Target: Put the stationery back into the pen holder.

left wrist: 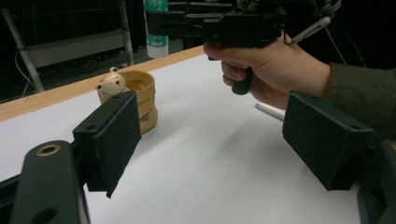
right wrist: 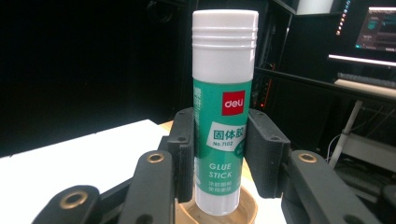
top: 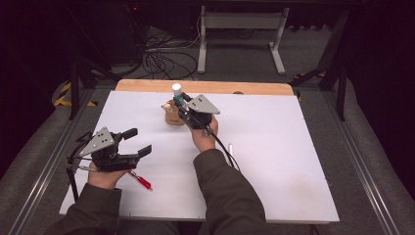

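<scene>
right gripper point(right wrist: 220, 154) clamps glue stick point(right wrist: 223, 116) | above cup point(top: 172, 113) rim

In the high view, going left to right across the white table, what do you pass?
Left hand-held gripper → red pen → bear-faced wooden cup → right hand-held gripper holding the glue stick → white pen.

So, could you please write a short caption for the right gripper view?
Right gripper holds an upright glue stick above the wooden cup.
</scene>
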Available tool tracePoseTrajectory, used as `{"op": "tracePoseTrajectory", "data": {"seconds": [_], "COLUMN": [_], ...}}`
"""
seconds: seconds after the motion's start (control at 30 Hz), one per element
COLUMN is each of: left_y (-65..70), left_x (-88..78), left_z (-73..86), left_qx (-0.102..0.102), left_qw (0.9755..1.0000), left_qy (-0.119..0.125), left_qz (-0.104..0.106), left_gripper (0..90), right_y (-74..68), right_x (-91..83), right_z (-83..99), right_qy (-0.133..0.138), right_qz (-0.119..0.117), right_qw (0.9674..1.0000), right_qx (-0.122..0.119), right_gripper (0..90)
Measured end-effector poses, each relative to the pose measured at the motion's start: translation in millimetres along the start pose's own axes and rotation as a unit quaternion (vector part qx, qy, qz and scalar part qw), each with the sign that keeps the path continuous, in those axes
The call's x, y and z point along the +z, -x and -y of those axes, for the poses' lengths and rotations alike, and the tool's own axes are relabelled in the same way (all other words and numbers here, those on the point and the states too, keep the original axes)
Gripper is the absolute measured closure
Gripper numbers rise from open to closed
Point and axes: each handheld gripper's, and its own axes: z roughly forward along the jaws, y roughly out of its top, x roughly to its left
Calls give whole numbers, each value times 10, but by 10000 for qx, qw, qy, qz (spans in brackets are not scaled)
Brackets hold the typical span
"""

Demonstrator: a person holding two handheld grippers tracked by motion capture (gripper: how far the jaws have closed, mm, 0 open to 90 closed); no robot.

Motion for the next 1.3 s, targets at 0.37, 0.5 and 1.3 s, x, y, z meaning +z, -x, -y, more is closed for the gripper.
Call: {"op": "tracePoseTrajectory", "data": {"seconds": [0.37,0.5,1.3], "left_y": [4,-3,-28], "left_x": [-19,-26,-41], "left_z": [-12,-12,4], "left_qx": [13,-2,-31], "left_qw": [10000,10000,10000], "left_qy": [67,73,85], "left_qz": [7,6,-38], "left_gripper": [214,214,225], "right_y": [100,111,122], "right_x": [122,165,325], "right_z": [164,220,492], "right_qy": [106,143,-60], "right_qz": [64,89,123], "right_qw": [9988,9987,9956], "right_qx": [474,488,922], "right_gripper": [660,660,659]}}
